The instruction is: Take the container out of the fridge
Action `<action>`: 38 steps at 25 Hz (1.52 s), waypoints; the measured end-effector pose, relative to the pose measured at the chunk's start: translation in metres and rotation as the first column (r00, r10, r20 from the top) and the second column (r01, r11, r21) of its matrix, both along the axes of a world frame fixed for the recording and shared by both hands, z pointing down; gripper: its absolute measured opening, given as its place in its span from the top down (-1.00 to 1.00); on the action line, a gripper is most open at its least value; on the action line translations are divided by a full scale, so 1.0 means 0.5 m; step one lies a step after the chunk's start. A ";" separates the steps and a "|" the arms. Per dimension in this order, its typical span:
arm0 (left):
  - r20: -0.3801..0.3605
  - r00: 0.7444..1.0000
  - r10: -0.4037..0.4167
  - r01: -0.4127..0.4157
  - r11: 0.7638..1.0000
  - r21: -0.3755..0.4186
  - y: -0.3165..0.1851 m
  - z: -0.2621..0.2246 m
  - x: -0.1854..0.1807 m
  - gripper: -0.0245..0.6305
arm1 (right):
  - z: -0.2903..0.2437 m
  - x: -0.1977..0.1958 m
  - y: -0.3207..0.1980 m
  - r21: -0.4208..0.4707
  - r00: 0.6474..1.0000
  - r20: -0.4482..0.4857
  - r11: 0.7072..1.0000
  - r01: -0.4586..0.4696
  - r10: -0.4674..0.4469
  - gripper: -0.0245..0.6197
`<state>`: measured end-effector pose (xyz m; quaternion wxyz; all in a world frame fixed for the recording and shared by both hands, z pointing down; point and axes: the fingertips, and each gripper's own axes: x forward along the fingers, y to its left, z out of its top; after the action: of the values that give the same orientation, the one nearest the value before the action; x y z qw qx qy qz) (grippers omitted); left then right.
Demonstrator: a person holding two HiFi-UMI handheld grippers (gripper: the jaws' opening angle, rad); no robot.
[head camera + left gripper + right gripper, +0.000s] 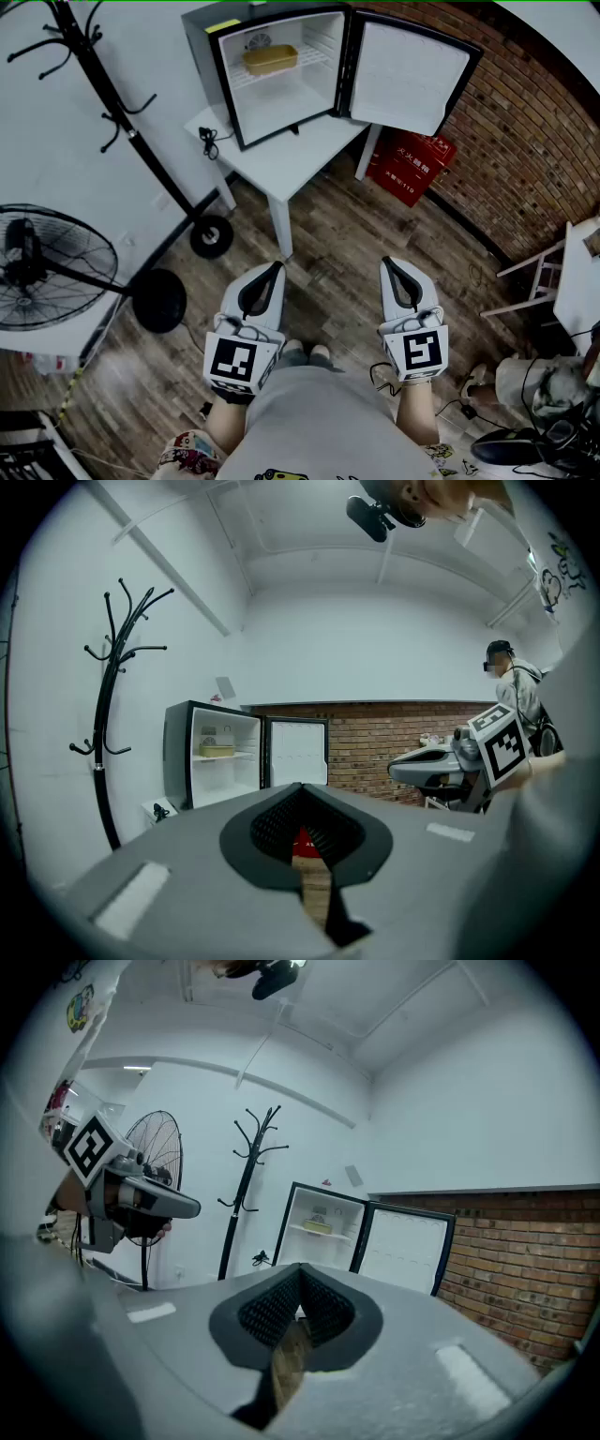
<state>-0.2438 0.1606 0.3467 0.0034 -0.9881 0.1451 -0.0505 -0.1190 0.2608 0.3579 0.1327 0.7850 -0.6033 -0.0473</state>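
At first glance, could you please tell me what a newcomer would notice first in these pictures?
The small fridge stands wide open on the white table at the top of the head view, with a yellow container on its wire shelf. In the foreground the left tool and right tool are held side by side over the wooden floor, both shut and empty.

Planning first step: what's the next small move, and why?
Probably step toward the mini fridge, opening the right gripper: the door stands open, the yellow container sits on the shelf, and the left gripper and right are shut, empty, far from it.
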 end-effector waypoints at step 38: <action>0.000 0.999 -0.041 0.041 0.999 0.008 -0.157 0.036 0.202 0.51 | 0.048 0.210 -0.129 0.014 0.990 0.125 0.998 0.060 -0.061 0.35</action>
<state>-0.1428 0.0820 0.3649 0.0061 -0.9849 0.1656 -0.0498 -0.0141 0.1965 0.3819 0.0891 0.7685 -0.6336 -0.0049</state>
